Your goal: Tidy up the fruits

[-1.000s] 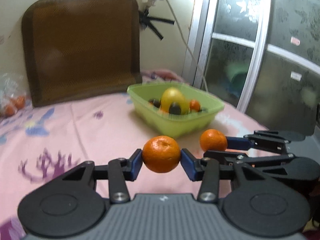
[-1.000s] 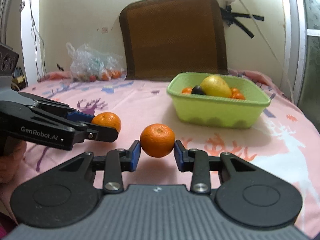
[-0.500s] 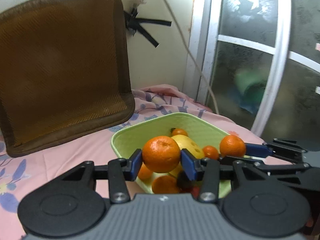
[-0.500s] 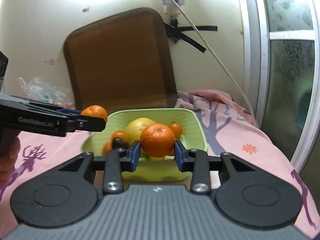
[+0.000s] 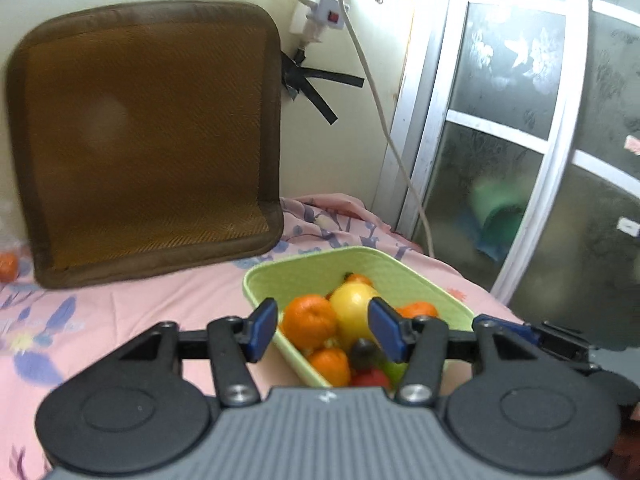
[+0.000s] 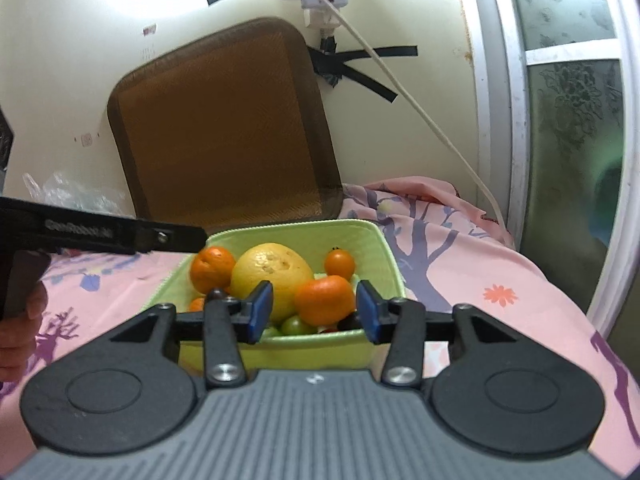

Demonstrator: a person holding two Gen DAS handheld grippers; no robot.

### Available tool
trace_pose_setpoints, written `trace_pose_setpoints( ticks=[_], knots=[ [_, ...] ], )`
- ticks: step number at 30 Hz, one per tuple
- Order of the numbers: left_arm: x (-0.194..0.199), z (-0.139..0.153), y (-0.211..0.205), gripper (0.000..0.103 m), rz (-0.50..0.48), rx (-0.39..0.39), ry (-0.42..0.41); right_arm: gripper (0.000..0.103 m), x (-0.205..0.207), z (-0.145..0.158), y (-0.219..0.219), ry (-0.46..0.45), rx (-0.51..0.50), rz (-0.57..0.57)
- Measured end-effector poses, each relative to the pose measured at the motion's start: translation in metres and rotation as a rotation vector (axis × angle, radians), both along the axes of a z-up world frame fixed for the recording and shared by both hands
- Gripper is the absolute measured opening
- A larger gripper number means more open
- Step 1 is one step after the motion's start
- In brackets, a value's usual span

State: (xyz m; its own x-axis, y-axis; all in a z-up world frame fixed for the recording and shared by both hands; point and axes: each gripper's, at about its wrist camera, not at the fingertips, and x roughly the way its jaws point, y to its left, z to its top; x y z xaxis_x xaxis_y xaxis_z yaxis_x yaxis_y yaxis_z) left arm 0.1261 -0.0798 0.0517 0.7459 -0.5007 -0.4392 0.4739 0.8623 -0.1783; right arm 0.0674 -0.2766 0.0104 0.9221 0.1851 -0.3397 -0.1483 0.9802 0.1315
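Jaws of the left gripper stand apart, having just been opening, pads clear of the left tangerine seen between them at lower centre of the left wrist view; that fruit lies in the green basket against the yellow fruit; jaws of the right gripper have likewise just been opening; the right tangerine sits in the basket at centre of the right wrist view, untouched by either pad; basket rests on the pink sheet.
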Motion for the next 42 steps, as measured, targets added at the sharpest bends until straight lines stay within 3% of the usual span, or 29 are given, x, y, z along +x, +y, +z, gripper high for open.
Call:
trace_pose_setpoints(
  ticks=[7,11,17,28,36,42],
  knots=[
    [-0.065,-0.014,0.015,0.063,0.084,0.05,0.022,0.05,-0.047,-0.008,0.011,0.02,0.093,-0.04],
    [-0.095,-0.022,0.019,0.085,0.128,0.089,0.015,0.054,-0.067,-0.016,0.021,0.073,0.148,-0.024],
    [-0.132,-0.023,0.032,0.103,0.164,0.081,-0.029,0.056,-0.083,-0.026,0.031,0.176,0.255,-0.02],
    [-0.155,-0.016,0.053,0.103,0.206,0.028,-0.023,0.061,-0.105,-0.017,0.054,0.198,0.251,0.016],
    [-0.158,-0.02,0.057,0.103,0.251,0.04,0.021,0.061,-0.109,-0.017,0.059,0.214,0.263,0.024],
    [-0.162,-0.016,0.05,0.103,0.265,0.063,0.004,0.061,-0.11,-0.018,0.057,0.224,0.274,0.019]
  ],
)
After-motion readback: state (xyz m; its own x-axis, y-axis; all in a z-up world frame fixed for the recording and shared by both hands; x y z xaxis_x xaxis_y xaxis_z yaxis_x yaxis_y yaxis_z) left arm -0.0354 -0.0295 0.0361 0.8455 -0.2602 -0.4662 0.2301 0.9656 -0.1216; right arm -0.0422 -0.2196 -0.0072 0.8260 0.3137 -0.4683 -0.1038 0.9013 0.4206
